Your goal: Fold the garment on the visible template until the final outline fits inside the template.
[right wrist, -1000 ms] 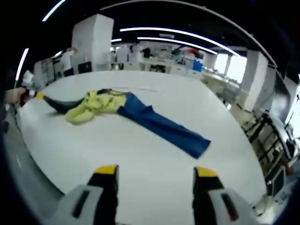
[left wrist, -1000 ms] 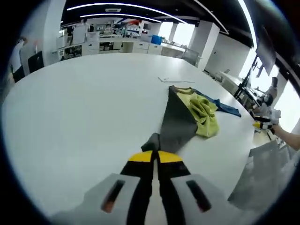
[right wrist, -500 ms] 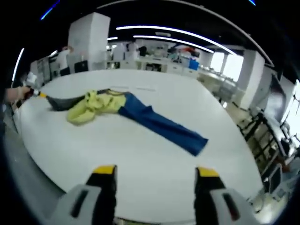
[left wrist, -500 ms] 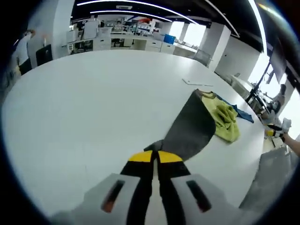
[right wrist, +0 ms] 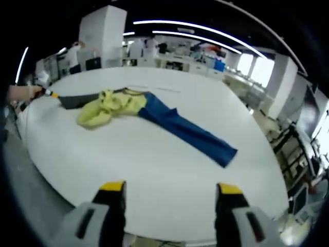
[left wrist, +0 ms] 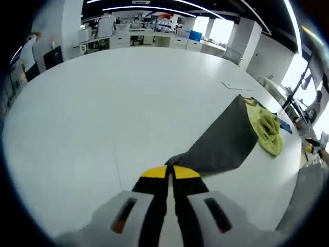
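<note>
Left gripper (left wrist: 170,172) clenched on the dark sleeve (left wrist: 221,144) of the garment (right wrist: 133,105), stretched toward the table's (left wrist: 103,103) near edge. Yellow bunch (right wrist: 105,108) mid-table, blue sleeve (right wrist: 190,133) trailing toward the right edge. Right gripper (right wrist: 169,188) released, holding nothing, off the near edge. Template not discernible. Keep tension low and even; flatten the bunch before folding.
</note>
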Demonstrator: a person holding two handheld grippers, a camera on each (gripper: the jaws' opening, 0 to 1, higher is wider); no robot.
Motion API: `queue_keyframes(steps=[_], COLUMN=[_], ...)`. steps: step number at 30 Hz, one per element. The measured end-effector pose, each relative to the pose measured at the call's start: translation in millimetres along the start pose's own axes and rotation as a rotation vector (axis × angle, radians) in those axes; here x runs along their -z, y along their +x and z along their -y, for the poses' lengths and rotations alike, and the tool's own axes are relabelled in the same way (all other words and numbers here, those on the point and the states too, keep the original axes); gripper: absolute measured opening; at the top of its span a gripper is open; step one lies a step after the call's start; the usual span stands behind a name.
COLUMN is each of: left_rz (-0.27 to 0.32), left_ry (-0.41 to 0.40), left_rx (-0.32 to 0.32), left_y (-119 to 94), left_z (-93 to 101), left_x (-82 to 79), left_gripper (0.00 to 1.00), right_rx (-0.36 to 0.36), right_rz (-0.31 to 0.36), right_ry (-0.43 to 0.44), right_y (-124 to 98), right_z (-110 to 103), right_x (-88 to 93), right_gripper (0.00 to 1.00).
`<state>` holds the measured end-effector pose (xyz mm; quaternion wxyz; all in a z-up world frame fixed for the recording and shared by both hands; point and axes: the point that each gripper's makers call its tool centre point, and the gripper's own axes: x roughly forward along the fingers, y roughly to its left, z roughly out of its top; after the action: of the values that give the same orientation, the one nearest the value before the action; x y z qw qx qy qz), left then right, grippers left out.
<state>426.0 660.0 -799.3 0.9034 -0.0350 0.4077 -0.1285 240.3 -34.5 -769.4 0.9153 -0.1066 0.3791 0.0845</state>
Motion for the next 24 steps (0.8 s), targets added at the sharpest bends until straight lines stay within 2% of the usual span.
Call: queue_keyframes(steps=[4,8,10,17,24], left_rz=[-0.023,-0.043,-0.047,-0.065,-0.065], left_ry=[0.003,0.012,0.009,-0.001,-0.009], left_rx=[-0.014,-0.023,-0.022,-0.026,-0.022], left_y=[4,21,17,29,34], left_z=[-5.0,-17.2,-15.5,-22.8,-23.9], left_x=[1.8,1.7,3.6,11.2,10.4], left_gripper=[0.00,0.00,0.00,0.00,0.00], right_rx=[0.001,0.003,0.005,0.007,0.013], right_rz=[-0.017,-0.029,-0.033,-0.046,-0.051], right_ry=[-0.003,0.001,0.001,0.005,0.014], right_y=[0,1,3,5,4], right_z=[0,0,1,-1,0], right_x=[2.1,3.8,3.5,5.1,8.4], right_gripper=[0.70,0.70,0.70,0.70,0.70])
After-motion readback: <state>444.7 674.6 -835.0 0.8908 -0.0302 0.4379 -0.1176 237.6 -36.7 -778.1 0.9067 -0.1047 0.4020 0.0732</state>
